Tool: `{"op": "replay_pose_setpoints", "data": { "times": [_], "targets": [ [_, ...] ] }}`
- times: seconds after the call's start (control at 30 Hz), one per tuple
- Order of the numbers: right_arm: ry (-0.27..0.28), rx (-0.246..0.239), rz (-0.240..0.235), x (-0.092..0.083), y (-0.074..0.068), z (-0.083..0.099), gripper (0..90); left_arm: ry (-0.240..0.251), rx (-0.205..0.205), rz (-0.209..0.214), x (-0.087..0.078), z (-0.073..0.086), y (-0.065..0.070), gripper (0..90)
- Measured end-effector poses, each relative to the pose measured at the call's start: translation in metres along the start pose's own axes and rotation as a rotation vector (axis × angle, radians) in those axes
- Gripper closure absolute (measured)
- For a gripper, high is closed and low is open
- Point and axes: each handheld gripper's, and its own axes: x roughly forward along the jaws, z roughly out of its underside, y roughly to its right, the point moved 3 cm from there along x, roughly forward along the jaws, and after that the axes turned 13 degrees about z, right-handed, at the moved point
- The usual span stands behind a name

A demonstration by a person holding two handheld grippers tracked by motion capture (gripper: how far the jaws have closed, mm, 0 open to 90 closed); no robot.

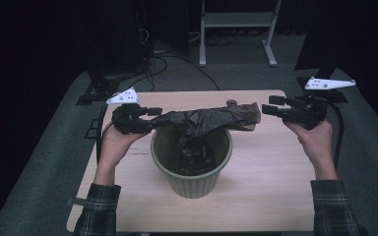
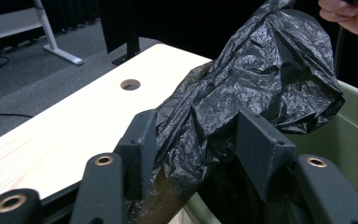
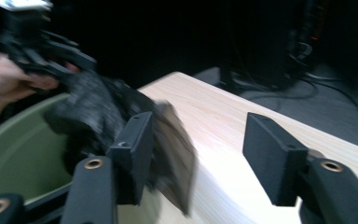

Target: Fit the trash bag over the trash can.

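Nearest the camera, two plaid sleeves (image 1: 98, 209) come in from the near edge, forearms angled outward, each hand raised with its gripper pointing inward over the table (image 1: 270, 187). The green bin (image 1: 192, 182) stands at the table's middle, between the hands. A black bag (image 1: 211, 118) stretches across above its rim, its lower part hanging down into the bin. The left gripper (image 1: 150, 118), held level at the bin's left, has its jaws partly apart with the bag bunched between them and touching both pads. The right gripper (image 1: 266, 110), at the right and slightly higher, stands with jaws apart; the bag's end lies beside one jaw, not pinched. No writing is legible anywhere.
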Motion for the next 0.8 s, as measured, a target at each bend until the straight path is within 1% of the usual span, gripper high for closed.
{"op": "replay_pose_setpoints", "data": {
  "times": [0.1,0.13,0.17,0.2,0.23,0.3,0.33,0.4,0.5,0.57,0.63,0.7,0.8],
  "targets": [
    [-0.002,-0.015,-0.061,0.009,-0.009,-0.007,37.5,-0.007,0.0,0.01,0.0,0.001,0.0,53.5],
    [-0.011,-0.017,-0.076,0.014,-0.012,-0.008,39.9,-0.011,0.005,0.01,0.0,0.001,0.0,59.0],
    [-0.028,-0.026,-0.092,0.019,-0.015,-0.008,47.3,-0.012,0.009,0.009,0.0,0.001,0.0,63.8],
    [-0.049,-0.042,-0.094,0.024,-0.019,-0.008,56.4,-0.016,0.009,0.013,0.0,0.002,0.0,68.4],
    [-0.067,-0.054,-0.085,0.029,-0.021,-0.006,68.5,-0.019,0.009,0.021,0.0,0.002,0.0,75.8],
    [-0.09,-0.057,-0.109,0.034,-0.025,-0.003,82.5,-0.03,0.006,0.034,-0.002,0.003,0.002,89.8],
    [-0.09,-0.062,-0.111,0.034,-0.028,-0.001,86.5,-0.032,0.012,0.029,-0.004,0.003,0.004,89.8],
    [-0.093,-0.072,-0.117,0.032,-0.032,0.003,88.8,-0.02,0.021,0.034,-0.009,0.004,0.008,89.9],
    [-0.095,-0.082,-0.129,0.022,-0.039,0.007,89.4,0.016,0.033,0.038,-0.022,0.007,0.019,90.0],
    [-0.098,-0.093,-0.136,0.013,-0.046,0.012,89.4,0.036,0.04,0.044,-0.032,0.011,0.029,90.0],
    [-0.105,-0.107,-0.141,0.003,-0.056,0.017,89.4,0.056,0.043,0.061,-0.042,0.018,0.041,90.0],
    [-0.107,-0.121,-0.15,-0.006,-0.066,0.023,89.3,0.059,0.054,0.07,-0.049,0.026,0.053,90.0],
    [-0.113,-0.136,-0.17,-0.016,-0.08,0.032,89.3,0.069,0.052,0.08,-0.057,0.042,0.069,90.0]
  ]
}}
